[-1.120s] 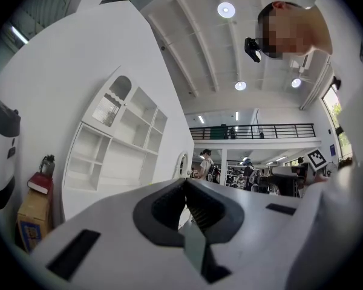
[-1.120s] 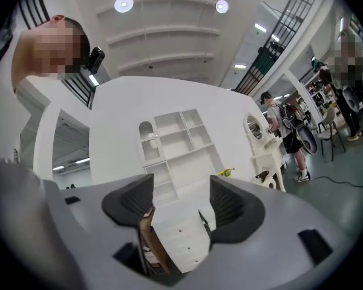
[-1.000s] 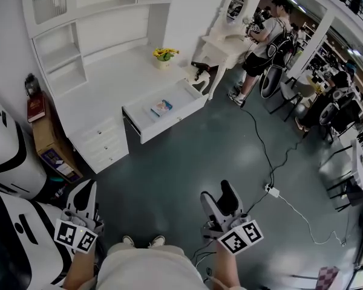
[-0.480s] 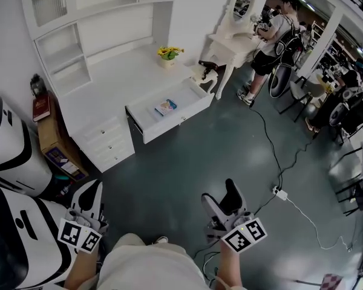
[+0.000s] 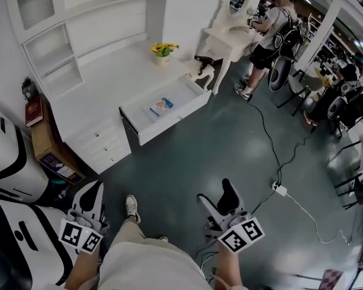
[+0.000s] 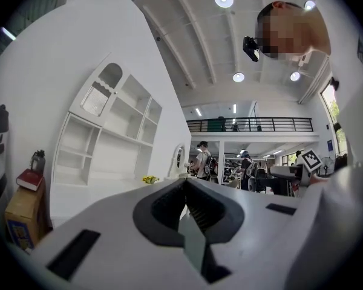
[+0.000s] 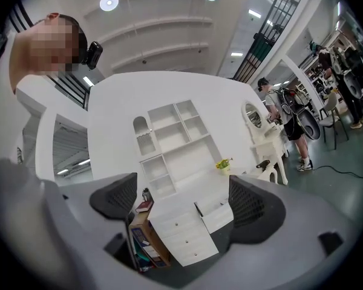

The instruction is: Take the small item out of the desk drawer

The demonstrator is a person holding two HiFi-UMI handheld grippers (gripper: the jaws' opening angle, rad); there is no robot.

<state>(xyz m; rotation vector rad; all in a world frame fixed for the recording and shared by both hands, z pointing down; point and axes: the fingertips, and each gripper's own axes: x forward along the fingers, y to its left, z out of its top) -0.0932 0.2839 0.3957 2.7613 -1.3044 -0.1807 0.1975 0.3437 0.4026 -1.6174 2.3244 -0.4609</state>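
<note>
Dark grey-green floor (image 5: 187, 156), wide and bare across the middle of the room.

White desk (image 5: 91, 95) with a shelf hutch stands against the far wall. Its bank of small fronts is shut.

White-and-black machine (image 5: 12, 162), rounded casing, at the near left beside the wearer.

White dressing table (image 5: 227, 38) with an oval mirror stands right of the desk. A person (image 5: 272, 26) stands at it.

Drawer (image 5: 142, 125) on the desk's right end is pulled well out over the floor.

Cardboard box (image 5: 39, 141) sits left of the desk, with a red book (image 5: 34, 111) on top.

Left gripper (image 5: 89, 189) is held low at the wearer's left. In its own view the jaws are pressed together with nothing between them (image 6: 184, 189).

Right gripper (image 5: 218, 197) is held low at the wearer's right. Its jaws have just been opening and stand spread wide with nothing between them (image 7: 184, 198). It points toward the desk.

Yellow flowers (image 5: 163, 49) in a small pot stand at the back of the desk top.

Small item (image 5: 161, 106), flat, blue and white, lies inside the drawer near its middle, well apart from both grippers.

Plug block (image 5: 279, 190) lies on the floor on a black cable (image 5: 263, 132).
</note>
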